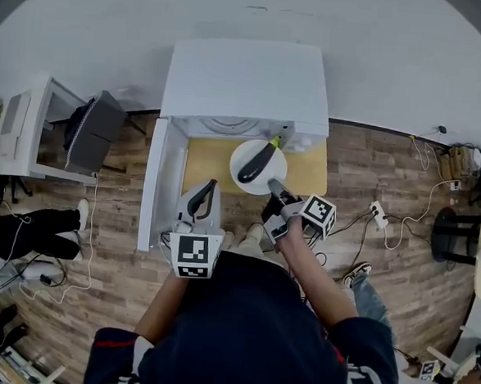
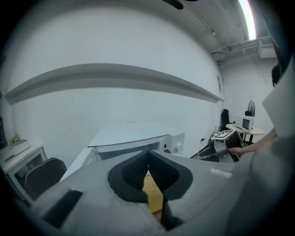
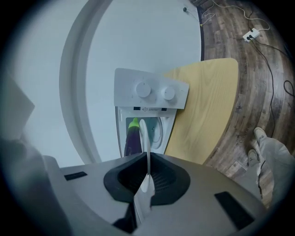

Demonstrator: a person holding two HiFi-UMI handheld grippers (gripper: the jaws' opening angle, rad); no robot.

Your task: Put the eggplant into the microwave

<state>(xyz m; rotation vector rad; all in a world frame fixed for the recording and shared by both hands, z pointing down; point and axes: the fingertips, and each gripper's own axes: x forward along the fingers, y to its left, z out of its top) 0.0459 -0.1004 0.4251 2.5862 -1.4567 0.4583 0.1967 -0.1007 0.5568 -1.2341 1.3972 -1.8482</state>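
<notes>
White and swung wide at the far left, the door (image 1: 152, 181) is well out of the way, so the cavity is open to be entered. Just right of it, the left gripper (image 1: 210, 189) is held over the table (image 1: 205, 164) with its jaws closed together and nothing between them. Behind it stands the microwave (image 1: 247, 81).

Further right, the plate (image 1: 240, 156) is pinched at its near rim by the right gripper (image 1: 274, 185), whose jaws are closed on that thin edge. The eggplant (image 1: 255, 165) lies across the plate, just in front of the opening and not yet inside.

For the step in hand, the plate is best held level and pushed straight in. It should be steered left of the control panel, since the eggplant is judged likely to roll. The grip should be released only once the plate is seated.

The layout — door, table, both grippers — is given by the head view alone. The pinch on the rim and the two knobs (image 3: 144, 90) are shown only by the right gripper view. Neither plate nor eggplant appears in the left gripper view. Whether the plate rests on the table cannot be told.
</notes>
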